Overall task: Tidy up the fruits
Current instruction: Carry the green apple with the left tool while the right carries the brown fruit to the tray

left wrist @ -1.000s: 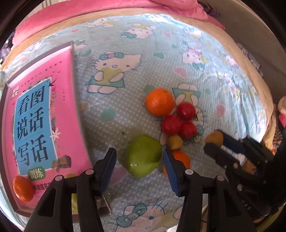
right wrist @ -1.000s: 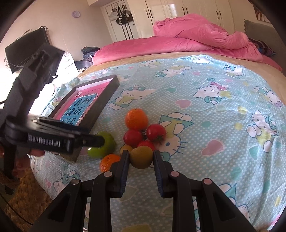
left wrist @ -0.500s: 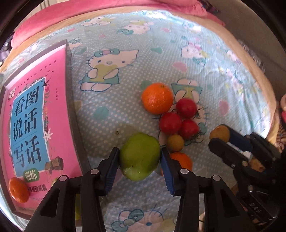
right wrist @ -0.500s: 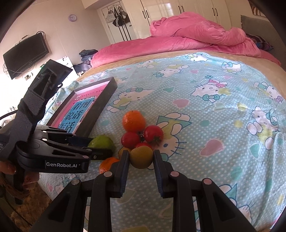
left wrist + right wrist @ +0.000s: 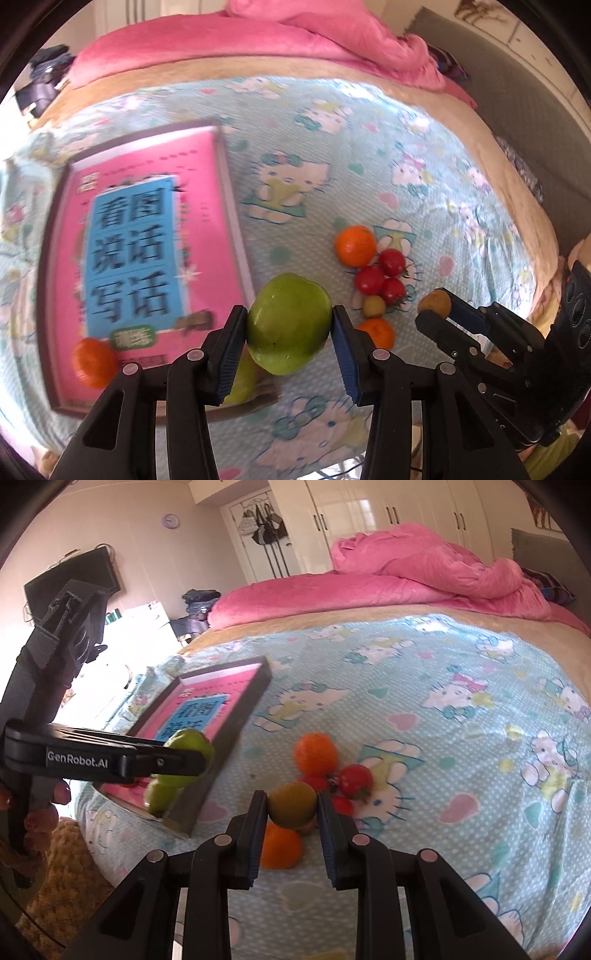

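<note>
My left gripper (image 5: 289, 315) is shut on a big green fruit (image 5: 288, 328), held in the air just off the near right corner of the dark-rimmed tray (image 5: 236, 229) with the pink printed bottom. My right gripper (image 5: 291, 798) is shut on a small yellow-brown fruit (image 5: 291, 808), lifted over the pile on the sheet. The pile holds an orange (image 5: 354, 245), three red tomatoes (image 5: 369, 279), a small yellowish fruit (image 5: 373, 305) and a small orange (image 5: 378, 332). In the tray lie an orange (image 5: 94, 362) and another green fruit (image 5: 160, 797).
The bed has a light blue cartoon-cat sheet (image 5: 369, 155). A pink duvet (image 5: 424, 576) is bunched at the far side. The near bed edge drops to a woven rug (image 5: 66, 856). A hand (image 5: 44, 812) grips the left gripper's handle.
The left jaws closed on the green fruit and lifted it off the sheet toward the tray. The right gripper rose a little, its small fruit still in it.
</note>
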### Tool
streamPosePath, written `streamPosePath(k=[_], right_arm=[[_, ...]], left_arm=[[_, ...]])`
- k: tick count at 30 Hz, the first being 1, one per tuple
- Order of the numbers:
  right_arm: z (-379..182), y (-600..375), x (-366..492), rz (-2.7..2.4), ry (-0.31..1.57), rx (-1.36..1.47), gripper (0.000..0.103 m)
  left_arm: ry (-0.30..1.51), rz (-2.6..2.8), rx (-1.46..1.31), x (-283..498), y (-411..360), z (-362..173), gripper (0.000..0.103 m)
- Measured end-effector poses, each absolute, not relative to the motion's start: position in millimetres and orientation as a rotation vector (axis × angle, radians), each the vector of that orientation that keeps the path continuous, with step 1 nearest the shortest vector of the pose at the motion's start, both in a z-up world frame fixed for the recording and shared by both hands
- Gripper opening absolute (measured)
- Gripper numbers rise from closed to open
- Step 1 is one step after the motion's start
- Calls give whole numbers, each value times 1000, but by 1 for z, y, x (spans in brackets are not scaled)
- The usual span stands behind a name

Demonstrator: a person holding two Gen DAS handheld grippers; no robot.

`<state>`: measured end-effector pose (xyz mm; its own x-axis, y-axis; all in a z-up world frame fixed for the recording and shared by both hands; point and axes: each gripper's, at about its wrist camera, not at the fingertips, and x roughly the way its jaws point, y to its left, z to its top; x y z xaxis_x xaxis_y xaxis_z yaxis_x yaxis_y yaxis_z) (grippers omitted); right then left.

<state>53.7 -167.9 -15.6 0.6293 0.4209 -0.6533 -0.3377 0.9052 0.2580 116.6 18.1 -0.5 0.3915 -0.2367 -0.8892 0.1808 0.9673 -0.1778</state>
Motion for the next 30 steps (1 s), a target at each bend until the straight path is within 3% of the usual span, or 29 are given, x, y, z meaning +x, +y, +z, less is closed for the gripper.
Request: streamPosePath(k=[17,30], right_arm=[[9,-73,50,613,737,14,28],[6,-9,43,709,771,-63,28]], left_arm=[[1044,-1,-242,90,163,17,47],[1025,92,-266,89,214,-7,47]])
